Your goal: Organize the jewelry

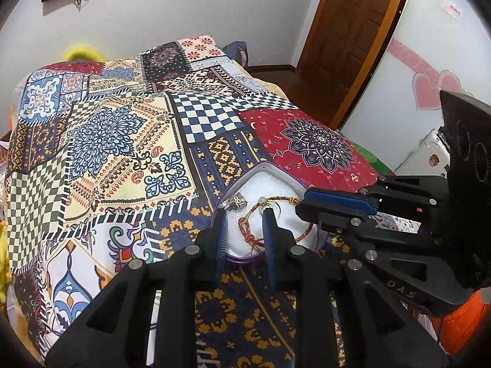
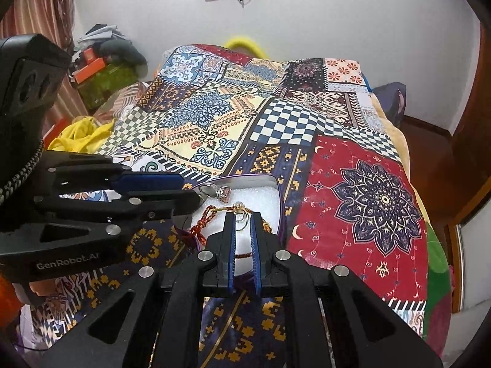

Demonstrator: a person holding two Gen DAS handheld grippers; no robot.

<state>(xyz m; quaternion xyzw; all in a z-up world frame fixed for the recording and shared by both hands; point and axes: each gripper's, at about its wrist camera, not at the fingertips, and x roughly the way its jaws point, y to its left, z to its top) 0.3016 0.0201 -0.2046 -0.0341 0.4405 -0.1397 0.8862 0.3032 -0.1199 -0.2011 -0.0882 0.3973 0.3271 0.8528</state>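
From my left gripper's camera, my left gripper (image 1: 245,214) points down at a small tray (image 1: 260,165) with a purple rim and a white foam pad inside, lying on a patchwork bedspread (image 1: 122,141). Its blue-padded fingers (image 1: 267,230) stand a little apart, with a narrow gap of white foam between them, and I see nothing pressed between the pads. A red and gold braided cord bracelet (image 1: 245,230) lies on the foam, curving between and past those fingertips, with a thin gold ring (image 1: 277,210) just beyond the right finger's tip. A silver ring (image 1: 236,204) sits a bit ahead and to the left of the fingers, near the tray's far-left edge. My right gripper (image 1: 302,204) comes in from the right with its tip over the tray's right side and its jaws closed together. From my right gripper's camera, my right gripper (image 2: 242,217) is narrowed almost shut, and the thin gold ring (image 2: 241,219) sits right at its tips; I cannot tell whether the pads actually pinch it. The bracelet (image 2: 202,224) runs off to the left of the tips and under the fingers. The silver ring (image 2: 221,192) lies ahead and slightly left, on the tray's (image 2: 274,184) far side. My left gripper (image 2: 196,196) reaches in from the left, its tip just beside that ring.
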